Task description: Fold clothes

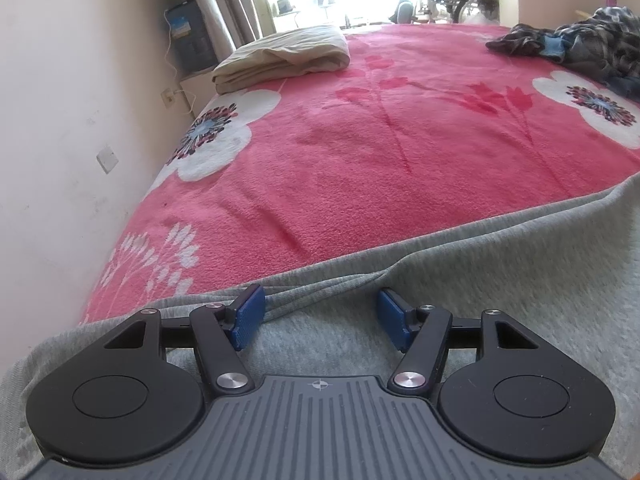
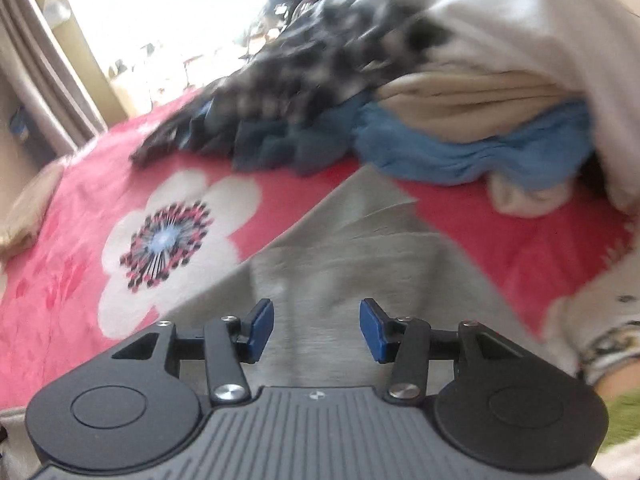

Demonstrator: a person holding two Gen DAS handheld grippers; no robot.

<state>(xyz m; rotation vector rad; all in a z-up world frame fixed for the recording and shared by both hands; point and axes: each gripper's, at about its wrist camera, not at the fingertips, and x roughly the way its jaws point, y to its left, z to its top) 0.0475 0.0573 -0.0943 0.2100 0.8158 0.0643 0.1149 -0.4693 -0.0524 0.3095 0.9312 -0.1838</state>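
A light grey garment (image 1: 460, 280) lies spread over the near part of the bed, its far edge wrinkled into a few ridges. My left gripper (image 1: 320, 314) hovers low over that edge. Its blue pads (image 1: 248, 316) stand apart, and the cloth runs under the gap without being pinched. The right wrist view is blurred. It shows the same grey garment (image 2: 340, 264) narrowing to a corner toward the clothes pile. My right gripper (image 2: 317, 328) is open above it, with nothing pressed between its pads (image 2: 374, 330).
A pink blanket with white flowers (image 1: 360, 140) covers the bed. A folded beige cloth (image 1: 280, 60) lies at its far left, by the wall. A pile of dark checked, blue and cream clothes (image 2: 360, 112) lies at the far right, also seen as a heap (image 1: 580, 44).
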